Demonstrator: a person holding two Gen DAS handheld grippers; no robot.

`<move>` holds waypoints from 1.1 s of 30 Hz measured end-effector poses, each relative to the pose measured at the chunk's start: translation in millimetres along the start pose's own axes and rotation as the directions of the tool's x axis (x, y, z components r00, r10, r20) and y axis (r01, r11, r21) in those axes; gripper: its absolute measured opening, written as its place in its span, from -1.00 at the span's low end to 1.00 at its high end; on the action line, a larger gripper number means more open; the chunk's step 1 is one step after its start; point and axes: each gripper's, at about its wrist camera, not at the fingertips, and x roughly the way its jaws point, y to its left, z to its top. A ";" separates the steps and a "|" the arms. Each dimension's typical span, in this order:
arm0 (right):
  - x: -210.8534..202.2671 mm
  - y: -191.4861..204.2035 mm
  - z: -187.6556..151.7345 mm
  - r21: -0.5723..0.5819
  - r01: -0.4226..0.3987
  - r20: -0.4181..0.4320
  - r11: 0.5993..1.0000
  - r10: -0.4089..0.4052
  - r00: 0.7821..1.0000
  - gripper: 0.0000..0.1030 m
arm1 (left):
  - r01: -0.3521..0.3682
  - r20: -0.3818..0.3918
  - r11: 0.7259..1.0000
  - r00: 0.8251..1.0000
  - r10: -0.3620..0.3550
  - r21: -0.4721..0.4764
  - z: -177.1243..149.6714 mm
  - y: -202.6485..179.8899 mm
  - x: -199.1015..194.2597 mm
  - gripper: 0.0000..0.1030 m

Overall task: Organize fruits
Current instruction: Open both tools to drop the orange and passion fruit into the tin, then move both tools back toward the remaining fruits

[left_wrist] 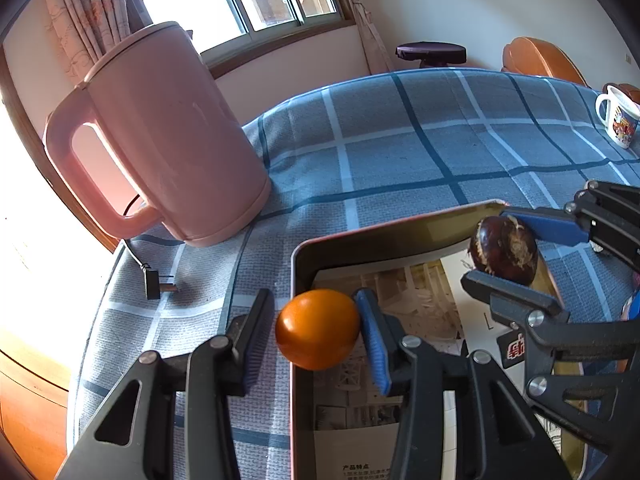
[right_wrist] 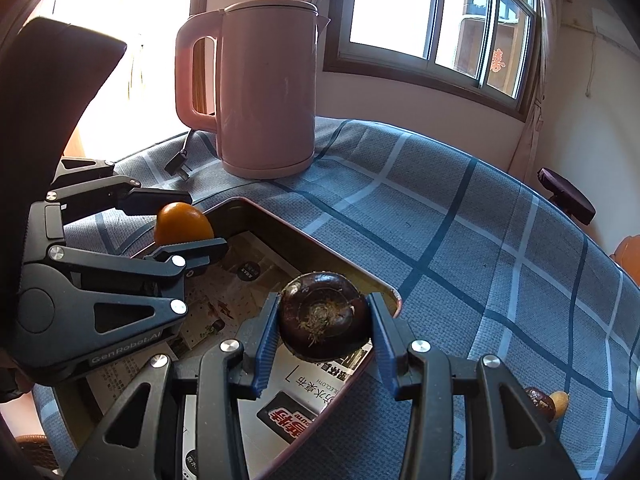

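My left gripper [left_wrist: 316, 330] is shut on an orange fruit [left_wrist: 317, 329], held over the left rim of a metal tray [left_wrist: 298, 256] lined with printed paper. It also shows in the right wrist view [right_wrist: 182, 224], where the orange fruit [right_wrist: 182, 222] sits between its fingers. My right gripper [right_wrist: 323, 330] is shut on a dark brown water chestnut [right_wrist: 323, 322], held over the tray's far right corner [right_wrist: 394, 294]. In the left wrist view the right gripper [left_wrist: 506, 248] holds the chestnut [left_wrist: 504, 249] above the tray.
A pink electric kettle [left_wrist: 168, 132] stands on the blue plaid tablecloth [left_wrist: 400, 148] behind the tray, its plug [left_wrist: 154, 282] lying loose. A printed mug [left_wrist: 618, 120] stands far right. Another chestnut and a small fruit [right_wrist: 546, 402] lie on the cloth at right.
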 end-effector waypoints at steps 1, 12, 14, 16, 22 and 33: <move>-0.1 0.2 -0.1 -0.001 0.001 0.001 1.000 -0.001 1.000 -0.13 | 0.001 0.000 1.000 1.000 -0.001 0.001 0.0 0.0 -0.1 -0.10; 0.4 2.5 -0.7 -0.012 0.005 0.006 1.000 -0.005 1.000 -0.07 | -0.009 0.012 1.000 1.000 0.009 -0.006 0.5 0.2 -2.7 0.20; -0.5 3.5 -1.1 -0.022 0.022 0.014 1.000 -0.022 1.000 0.05 | -0.022 0.025 1.000 0.999 0.022 -0.003 0.5 0.0 -5.2 0.28; -3.6 2.0 -1.7 -0.018 0.027 0.020 0.999 -0.027 0.999 0.09 | -0.015 0.022 1.000 1.000 0.016 -0.014 0.0 2.6 -5.4 0.35; -37.2 -11.5 -18.5 0.028 0.070 0.030 0.997 -0.071 0.997 0.21 | 0.042 0.147 0.994 0.989 -0.026 -0.100 -11.0 13.7 -41.5 0.81; -155.0 -76.4 -102.5 0.252 0.212 0.124 0.944 -0.248 0.961 0.28 | 0.181 0.278 0.981 0.948 -0.153 -0.076 -28.2 -46.5 -103.7 0.90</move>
